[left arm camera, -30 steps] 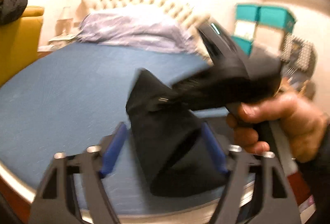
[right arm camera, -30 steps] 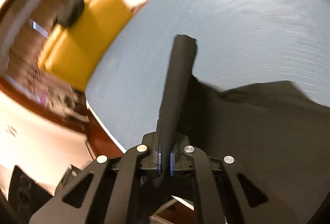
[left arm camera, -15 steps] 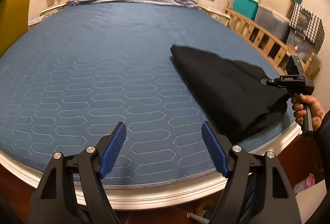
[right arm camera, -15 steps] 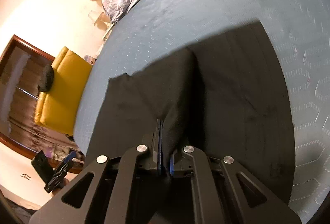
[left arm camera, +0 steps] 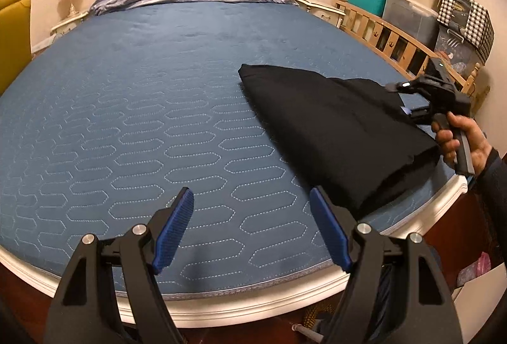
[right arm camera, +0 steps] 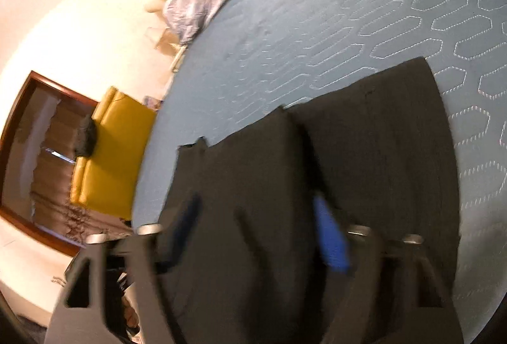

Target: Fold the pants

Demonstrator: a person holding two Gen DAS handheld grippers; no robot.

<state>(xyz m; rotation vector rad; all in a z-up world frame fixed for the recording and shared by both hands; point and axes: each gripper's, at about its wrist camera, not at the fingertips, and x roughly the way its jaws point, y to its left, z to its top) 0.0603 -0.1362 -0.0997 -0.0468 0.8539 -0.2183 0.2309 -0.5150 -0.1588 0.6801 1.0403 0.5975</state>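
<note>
The folded black pants [left arm camera: 342,122] lie on the blue quilted mattress [left arm camera: 158,122], toward 3 o'clock in the left wrist view, near the bed's edge. The left gripper [left arm camera: 252,230] hovers low over the mattress's near edge, fingers [left arm camera: 172,230] spread wide and released, grasping nothing. The right gripper [right arm camera: 256,230] is held by a hand [left arm camera: 459,138] on its handle at 3 o'clock; its fingers [right arm camera: 329,236] are parted above the pants, blurred, gripping nothing.
</note>
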